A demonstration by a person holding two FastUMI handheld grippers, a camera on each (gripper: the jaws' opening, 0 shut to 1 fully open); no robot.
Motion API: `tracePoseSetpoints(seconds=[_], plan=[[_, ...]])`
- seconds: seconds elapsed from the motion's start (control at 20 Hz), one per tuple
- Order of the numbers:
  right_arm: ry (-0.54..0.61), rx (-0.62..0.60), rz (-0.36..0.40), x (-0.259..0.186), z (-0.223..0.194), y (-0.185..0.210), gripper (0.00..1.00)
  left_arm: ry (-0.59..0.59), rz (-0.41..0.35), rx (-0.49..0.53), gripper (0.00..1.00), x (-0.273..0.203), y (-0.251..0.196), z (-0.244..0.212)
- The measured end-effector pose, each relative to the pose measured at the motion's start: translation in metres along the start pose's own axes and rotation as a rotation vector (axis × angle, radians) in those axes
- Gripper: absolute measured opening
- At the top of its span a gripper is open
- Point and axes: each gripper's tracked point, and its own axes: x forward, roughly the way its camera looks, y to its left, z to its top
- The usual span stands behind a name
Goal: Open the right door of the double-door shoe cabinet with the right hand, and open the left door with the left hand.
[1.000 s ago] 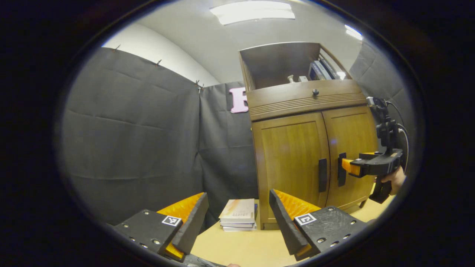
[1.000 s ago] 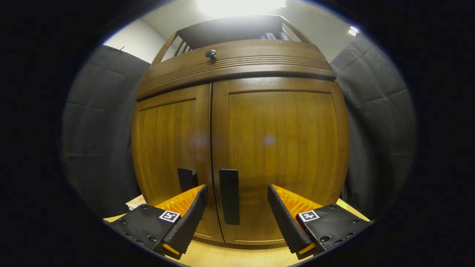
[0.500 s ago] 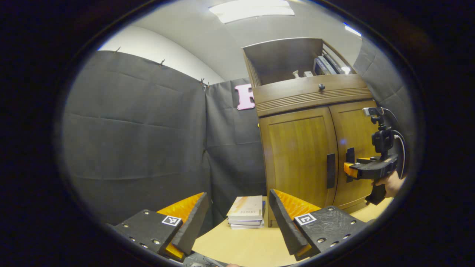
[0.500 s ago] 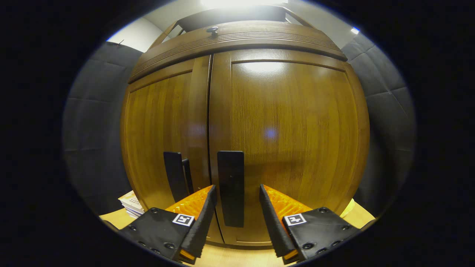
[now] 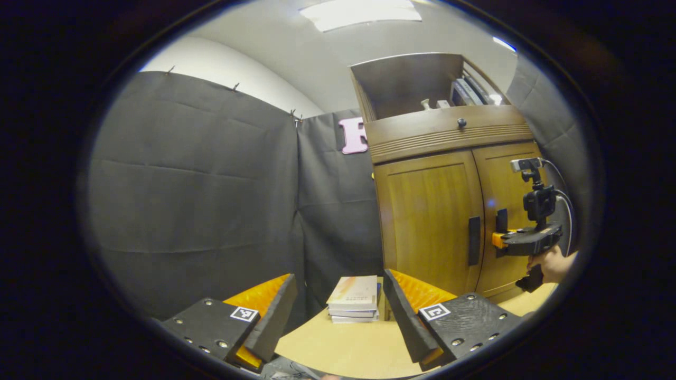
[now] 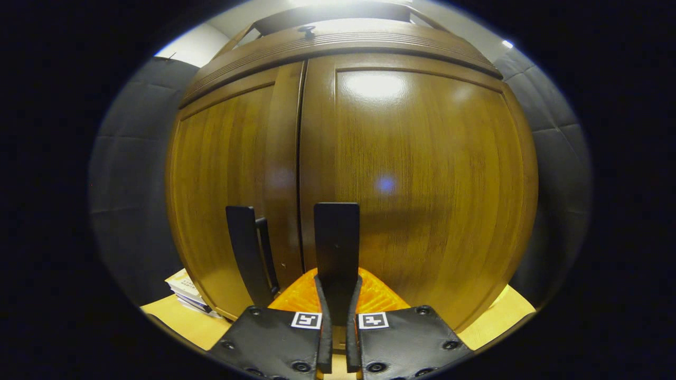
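Note:
The wooden shoe cabinet has two closed doors, the left door (image 6: 227,179) and the right door (image 6: 422,179). Each carries a dark vertical handle. In the right gripper view, my right gripper (image 6: 338,301) is shut on the right door's handle (image 6: 336,237), both fingers pressing its lower end. The left door's handle (image 6: 244,248) stands free beside it. In the left gripper view, my left gripper (image 5: 340,311) stands open above the table, well short of the cabinet (image 5: 433,221). There the right gripper (image 5: 499,240) shows at the right door's handle (image 5: 501,220), held by a hand (image 5: 552,264).
A stack of books (image 5: 353,306) lies on the light wooden table (image 5: 343,348) just left of the cabinet's base. A drawer with a round knob (image 5: 462,123) sits above the doors, and an open shelf with small items tops the cabinet.
My right gripper has moved in and shut on the right door's handle; it stood open around it before. The left gripper has drifted slightly, so the cabinet sits further right in its view.

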Motion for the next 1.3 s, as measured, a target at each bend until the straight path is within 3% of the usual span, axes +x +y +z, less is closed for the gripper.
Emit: tracePoseSetpoints(seconds=[0.05,0.7,1.3], plan=[[0.009,-0.001,0.0,0.001,0.0,0.0,0.14,-0.004,-0.004,-0.001,0.96,0.0,0.0,0.0],[0.024,0.022,0.06,-0.049,0.0,-0.004,0.12,-0.041,-0.075,-0.01,0.96,-0.007,-0.004,0.014],[0.032,0.026,0.09,-0.057,0.004,-0.004,0.12,-0.058,-0.164,-0.028,0.96,-0.015,-0.015,0.02]])
